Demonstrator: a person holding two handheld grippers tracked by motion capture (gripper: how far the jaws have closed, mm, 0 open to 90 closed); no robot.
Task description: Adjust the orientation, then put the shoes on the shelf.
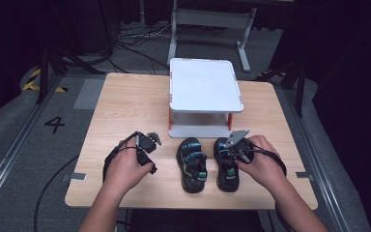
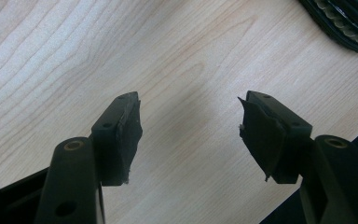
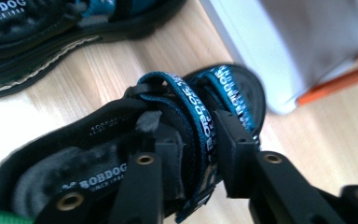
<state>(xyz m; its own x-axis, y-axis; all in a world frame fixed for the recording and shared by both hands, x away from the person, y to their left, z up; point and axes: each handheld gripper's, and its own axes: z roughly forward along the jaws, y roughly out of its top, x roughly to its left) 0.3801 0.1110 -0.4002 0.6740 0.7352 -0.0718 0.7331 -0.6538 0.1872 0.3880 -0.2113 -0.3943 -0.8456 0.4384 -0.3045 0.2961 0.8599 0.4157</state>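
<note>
1. Black moulded plastic forms both jaws of the right gripper (image 3: 198,140), which are closed on the teal-and-black woven strap (image 3: 200,119) of the right-hand black sandal (image 3: 98,140).
2. That strap carries white printed lettering and arches over the sandal's middle; the jaws pinch it from either side, one pad against each face.
3. In the high view the right gripper (image 1: 232,151) sits over the right-hand black sandal (image 1: 228,176), which lies on the pale wood-grain table (image 1: 125,106) near its front edge.
4. The insole is dark and fuzzy, with white printing reading "BOBDOG"; the toe end is rounded.
5. A second black sandal with teal straps (image 1: 192,164) lies just beside the first, to its left, roughly parallel. In the right gripper view its ribbed sole edge (image 3: 51,60) appears at upper left.
6. The left gripper (image 2: 190,133) stands wide open over bare table (image 2: 182,56); its two black rubbery pads have ragged edges and hold nothing.
7. In the high view the left gripper (image 1: 147,143) rests on the table left of the sandals, apart from them.
8. A white, flat-topped rectangular stand with orange-red legs (image 1: 205,84) stands behind the sandals, its lower shelf (image 1: 198,130) close to their toes.
</note>
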